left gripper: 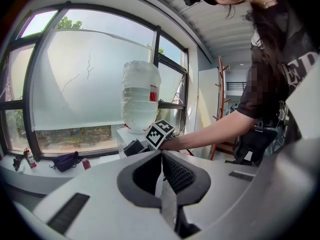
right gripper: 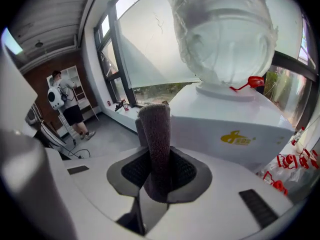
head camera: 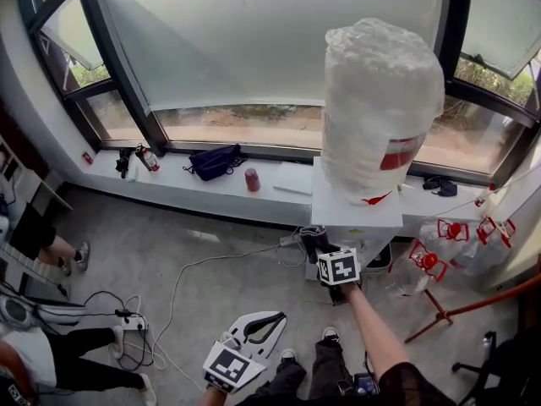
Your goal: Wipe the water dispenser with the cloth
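1. Two grippers show: the right gripper [right gripper: 159,166] is clamped on one rolled grey cloth [right gripper: 156,129], just beside the front edge of the one white water dispenser [head camera: 355,205], at 1 o'clock in the head view; contact cannot be told
2. The left gripper [left gripper: 161,171] has its jaws together on nothing, low at 6 o'clock, well apart from the dispenser
3. Open floor [head camera: 127,260] spreads towards 9 o'clock, crossed by one white cable [head camera: 203,260]; the window ledge [head camera: 177,184] bounds 12 o'clock
4. One wrapped bottle [head camera: 380,100] tops the dispenser, whose lower front is hidden; the red-capped bottles [head camera: 423,260] at 3 o'clock are too jumbled to count
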`<state>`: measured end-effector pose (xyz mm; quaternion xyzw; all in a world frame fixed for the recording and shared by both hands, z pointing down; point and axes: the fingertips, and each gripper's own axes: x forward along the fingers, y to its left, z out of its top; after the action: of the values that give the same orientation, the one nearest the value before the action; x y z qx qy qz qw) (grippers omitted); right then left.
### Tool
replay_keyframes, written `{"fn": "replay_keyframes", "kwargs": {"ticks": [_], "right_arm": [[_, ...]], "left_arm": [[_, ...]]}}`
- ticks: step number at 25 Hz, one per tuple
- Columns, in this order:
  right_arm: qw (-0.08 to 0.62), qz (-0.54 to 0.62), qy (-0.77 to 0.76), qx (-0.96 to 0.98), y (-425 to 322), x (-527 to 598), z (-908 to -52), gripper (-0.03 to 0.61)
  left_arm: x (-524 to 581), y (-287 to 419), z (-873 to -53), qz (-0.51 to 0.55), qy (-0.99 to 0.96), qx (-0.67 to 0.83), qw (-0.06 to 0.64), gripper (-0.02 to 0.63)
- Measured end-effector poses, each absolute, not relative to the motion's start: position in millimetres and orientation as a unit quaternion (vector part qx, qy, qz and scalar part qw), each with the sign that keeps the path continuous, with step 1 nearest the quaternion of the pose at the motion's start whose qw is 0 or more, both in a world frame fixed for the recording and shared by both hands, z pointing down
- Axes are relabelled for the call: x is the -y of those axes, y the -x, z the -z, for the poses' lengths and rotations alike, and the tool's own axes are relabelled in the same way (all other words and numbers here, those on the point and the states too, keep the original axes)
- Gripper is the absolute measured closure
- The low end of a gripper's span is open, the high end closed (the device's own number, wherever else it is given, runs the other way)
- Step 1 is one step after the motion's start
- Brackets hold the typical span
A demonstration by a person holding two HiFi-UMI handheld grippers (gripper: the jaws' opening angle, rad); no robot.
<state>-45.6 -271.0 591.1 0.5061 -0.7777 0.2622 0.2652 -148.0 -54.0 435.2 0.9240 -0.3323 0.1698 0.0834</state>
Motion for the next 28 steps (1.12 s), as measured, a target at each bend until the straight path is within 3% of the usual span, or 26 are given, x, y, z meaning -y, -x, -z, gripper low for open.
{"fn": "replay_keyframes", "kwargs": {"ticks": [7,28], "right_arm": [[0.288,-0.239,-0.529,0.761,12.5,288.5,-615.7,0.477],[0.268,-0.278,-0.666,0.638,-252.1,260.1,-621.9,0.477]], "left_arm": [[74.2,137.2,-451.3,-0.173,-0.929,0.317,0.077,0.597],[106.9,37.2,-455.2,-0.164,-0.954,0.242,0.069,0.596]]}}
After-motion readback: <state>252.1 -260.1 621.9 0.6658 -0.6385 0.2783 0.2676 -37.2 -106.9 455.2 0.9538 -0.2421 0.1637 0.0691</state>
